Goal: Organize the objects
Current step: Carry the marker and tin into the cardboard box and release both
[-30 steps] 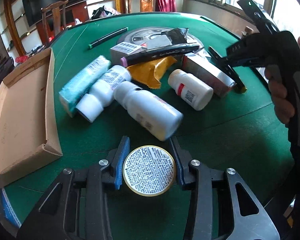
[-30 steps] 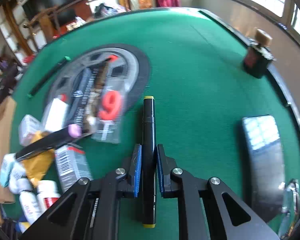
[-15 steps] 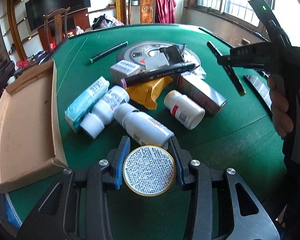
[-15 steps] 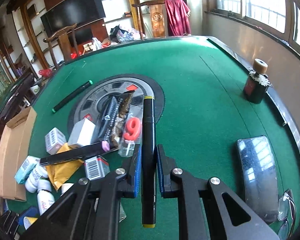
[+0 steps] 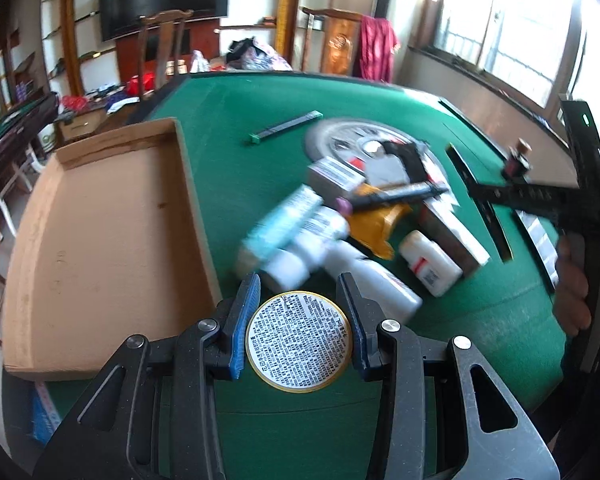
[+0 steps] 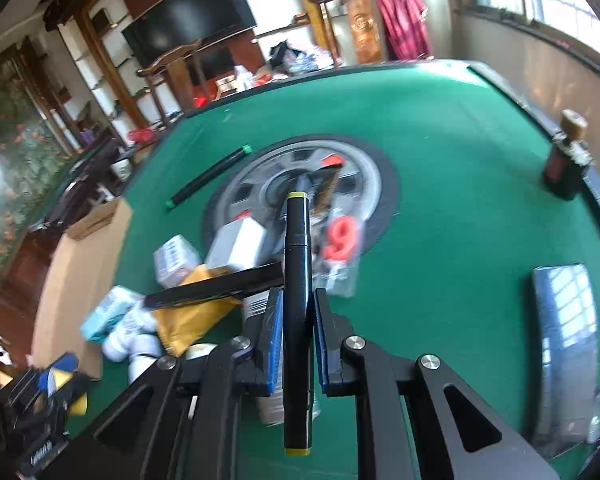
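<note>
Left gripper point(image 5: 299, 322): fingers closed against the sides of a round, gold-rimmed tin with a white printed label point(image 5: 299, 341), held above the green felt table point(image 5: 480, 320) beside the near corner of the shallow brown cardboard tray point(image 5: 100, 240); right gripper point(image 6: 296, 342): fingers clamped on a black marker pen with yellow end caps point(image 6: 297, 280), lying lengthwise between the blue pads and pointing forward above the clutter; on the felt beyond the tin, a heap comprising white plastic bottles point(image 5: 340, 272), a teal carton point(image 5: 284, 220), a yellow padded packet point(image 5: 380, 220) and a black pen with a pink cap point(image 5: 392, 194); a black pen with green ends point(image 5: 286, 127) lies apart, farther back; motion blur obscures finer detail.
</note>
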